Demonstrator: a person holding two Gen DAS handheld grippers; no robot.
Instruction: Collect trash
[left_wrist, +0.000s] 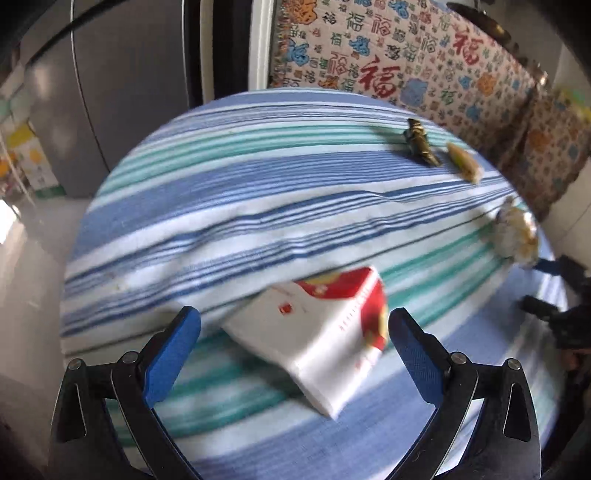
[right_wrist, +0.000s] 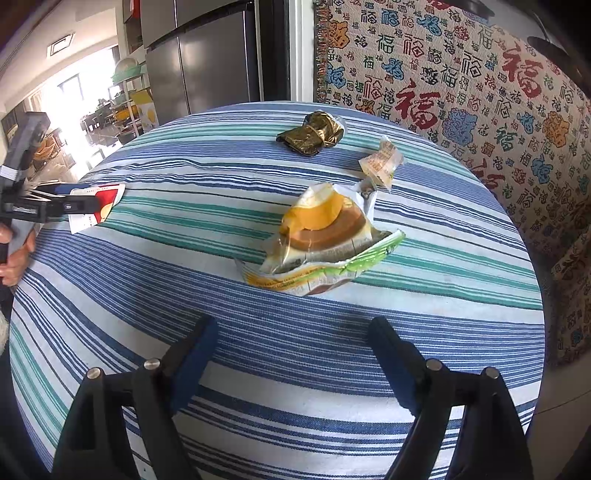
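A red and white cigarette pack (left_wrist: 317, 332) lies on the striped round table (left_wrist: 229, 206), between the fingers of my open left gripper (left_wrist: 295, 321), which do not touch it. It also shows at the left of the right wrist view (right_wrist: 98, 206), beside the left gripper (right_wrist: 70, 205). A torn yellow and green snack wrapper (right_wrist: 321, 243) lies mid-table, ahead of my open, empty right gripper (right_wrist: 295, 332). Farther back lie a crumpled dark gold wrapper (right_wrist: 314, 134) and a small clear candy wrapper (right_wrist: 380, 166). The left wrist view is blurred.
A sofa with a patterned cover (right_wrist: 480, 92) stands behind and right of the table. A grey fridge (right_wrist: 199, 62) stands at the back left. The right gripper (left_wrist: 554, 314) shows at the right edge of the left wrist view.
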